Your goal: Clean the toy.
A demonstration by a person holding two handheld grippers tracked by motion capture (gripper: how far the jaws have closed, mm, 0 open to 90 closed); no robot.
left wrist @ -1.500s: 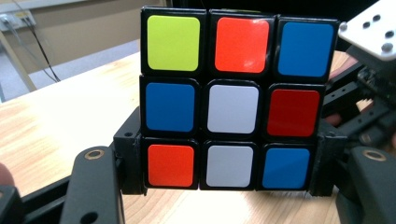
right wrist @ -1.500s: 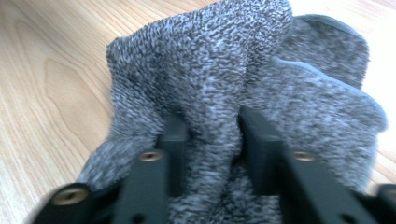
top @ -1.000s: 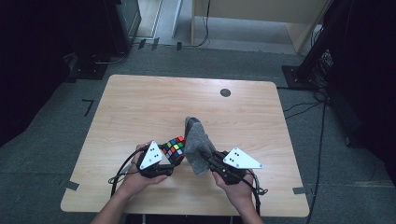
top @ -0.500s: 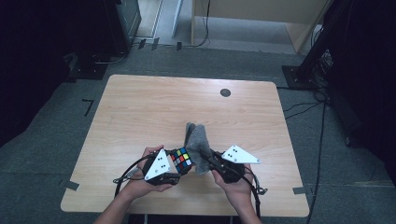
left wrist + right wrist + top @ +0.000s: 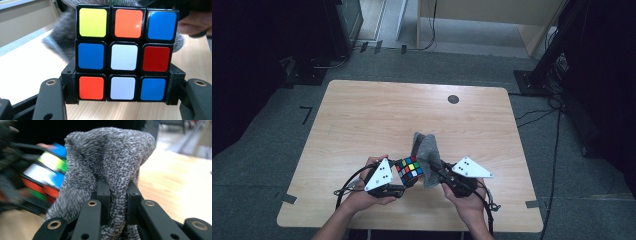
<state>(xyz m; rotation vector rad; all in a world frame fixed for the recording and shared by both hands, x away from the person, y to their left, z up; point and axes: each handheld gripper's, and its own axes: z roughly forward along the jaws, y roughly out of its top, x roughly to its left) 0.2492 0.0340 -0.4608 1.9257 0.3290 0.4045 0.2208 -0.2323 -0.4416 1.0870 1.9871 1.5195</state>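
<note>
We take this for a lab: a bare wooden worktop (image 5: 362,120) on grey carpet (image 5: 272,165), with cables (image 5: 537,112) at three o'clock and dark equipment stands (image 5: 557,50) at one.

You've got 1 puzzle cube (image 5: 409,170) and 1 grey cloth (image 5: 427,152), both at lower centre of the high view. 2 hand-held grippers: left hand-held gripper (image 5: 404,181) at lower left w/ the cube, right hand-held gripper (image 5: 435,170) at lower right w/ the cloth. 1 counter (image 5: 362,120), w/ 1 dark round spot (image 5: 453,99) at its upper right. 9 stickers on the cube face in the left gripper view: 3 blue, 2 orange, 2 white, 1 yellow, 1 red.
</note>
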